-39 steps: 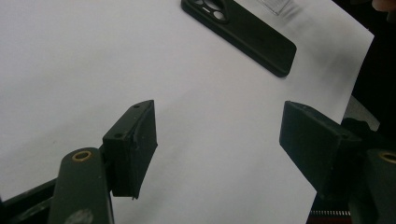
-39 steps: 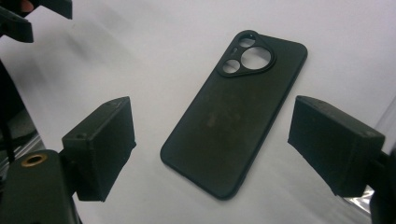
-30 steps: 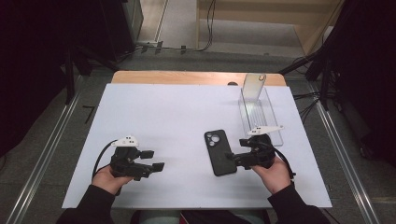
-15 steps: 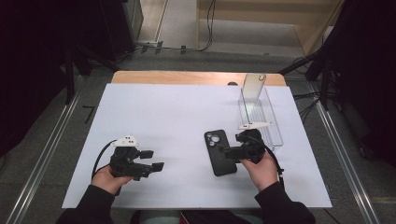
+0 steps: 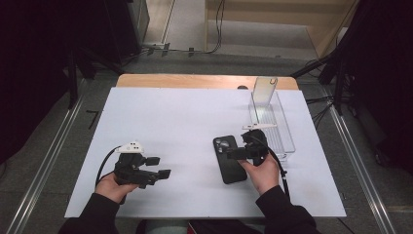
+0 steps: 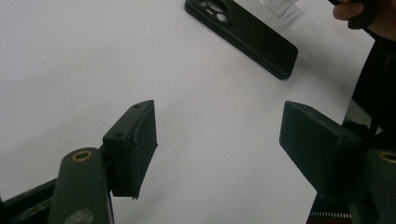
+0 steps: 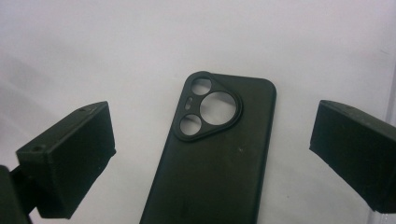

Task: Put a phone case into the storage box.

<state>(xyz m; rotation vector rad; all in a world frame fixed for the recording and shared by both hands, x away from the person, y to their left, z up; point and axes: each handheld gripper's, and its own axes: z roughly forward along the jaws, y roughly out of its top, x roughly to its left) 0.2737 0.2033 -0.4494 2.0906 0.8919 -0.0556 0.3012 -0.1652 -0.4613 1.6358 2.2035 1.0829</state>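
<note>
Hovering wide open over the black phone case [image 7: 215, 154] — right gripper [image 7: 212, 154]; case lying flat on the white table [image 5: 185, 117], beside the clear tray [image 5: 285, 131]. Left gripper [image 6: 219, 135] — gaping, well apart.

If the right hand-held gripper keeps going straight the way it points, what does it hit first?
Most likely the black phone case, lying flat between the open jaws of the right hand-held gripper. The gap to it is hard to judge.

Matt black phone case [image 7: 219, 158], clear glossy plastic tray [image 5: 277, 127], smooth white table cover [image 5: 170, 117]
</note>
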